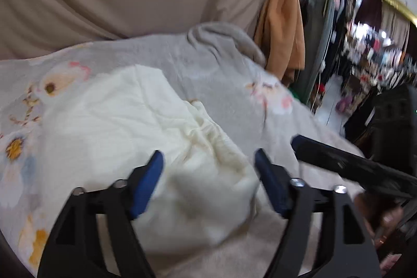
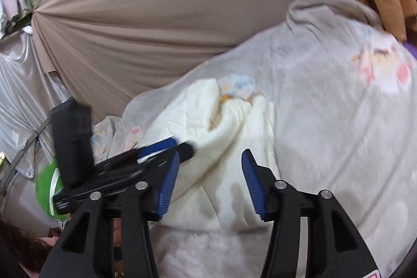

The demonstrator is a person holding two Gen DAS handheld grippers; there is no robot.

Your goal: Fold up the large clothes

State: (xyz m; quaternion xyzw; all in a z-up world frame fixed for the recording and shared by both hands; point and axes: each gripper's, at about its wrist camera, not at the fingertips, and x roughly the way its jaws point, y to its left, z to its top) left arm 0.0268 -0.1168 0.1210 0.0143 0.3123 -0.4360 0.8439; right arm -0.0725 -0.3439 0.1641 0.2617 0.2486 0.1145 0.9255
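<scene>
A cream-white garment (image 1: pixel 146 121) lies bunched on a grey floral blanket (image 1: pixel 229 74). My left gripper (image 1: pixel 208 160) is open, its blue pads just above the garment's near part, holding nothing. In the right wrist view the same cream garment (image 2: pixel 234 121) lies on the floral blanket (image 2: pixel 338 108). My right gripper (image 2: pixel 211 160) is open over the garment's crumpled fold, empty. The right gripper shows as a blurred black bar at the right of the left wrist view (image 1: pixel 351 163). The left gripper shows blurred at the left of the right wrist view (image 2: pixel 166 147).
A beige draped fabric (image 2: pixel 156 4) hangs behind the blanket. An orange cloth (image 1: pixel 281 28) hangs at the back right. A cluttered room with racks (image 1: pixel 372 56) opens to the right. A green object (image 2: pixel 47 186) sits low left.
</scene>
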